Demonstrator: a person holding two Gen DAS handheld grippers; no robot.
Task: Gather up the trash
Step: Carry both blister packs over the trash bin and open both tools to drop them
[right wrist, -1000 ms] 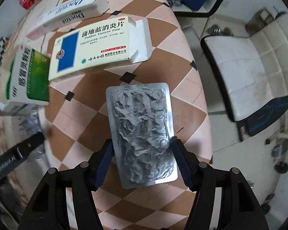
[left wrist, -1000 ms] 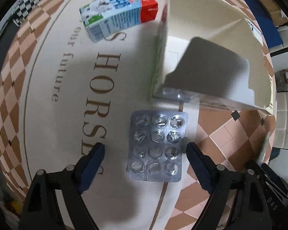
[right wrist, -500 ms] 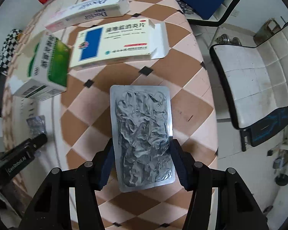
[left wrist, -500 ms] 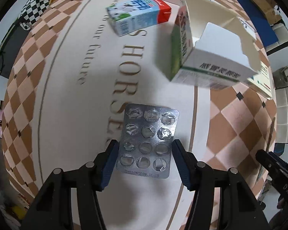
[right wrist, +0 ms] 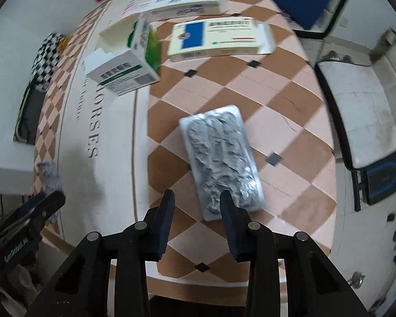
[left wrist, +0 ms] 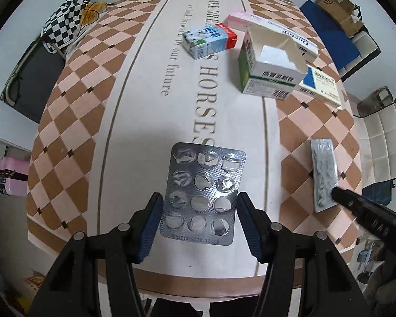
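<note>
We see a blister pack [left wrist: 202,194] of shiny silver foil, its pockets crushed and crinkled, between matt blue ribbed pads [left wrist: 151,225] on matt black plastic arms. A second pack [right wrist: 223,162] is duller, its foil torn and rough all over under a clear plastic edge. The tablecloth [left wrist: 142,121] looks smooth and slightly glossy, like printed vinyl. The open box [left wrist: 270,70] is matt white card inside, with printed green outside. The carton [left wrist: 210,41] has a glossy printed coat. On a chair lies chequered cloth [left wrist: 63,26]. The seat [right wrist: 361,111] looks like worn, scuffed white leatherette.
</note>
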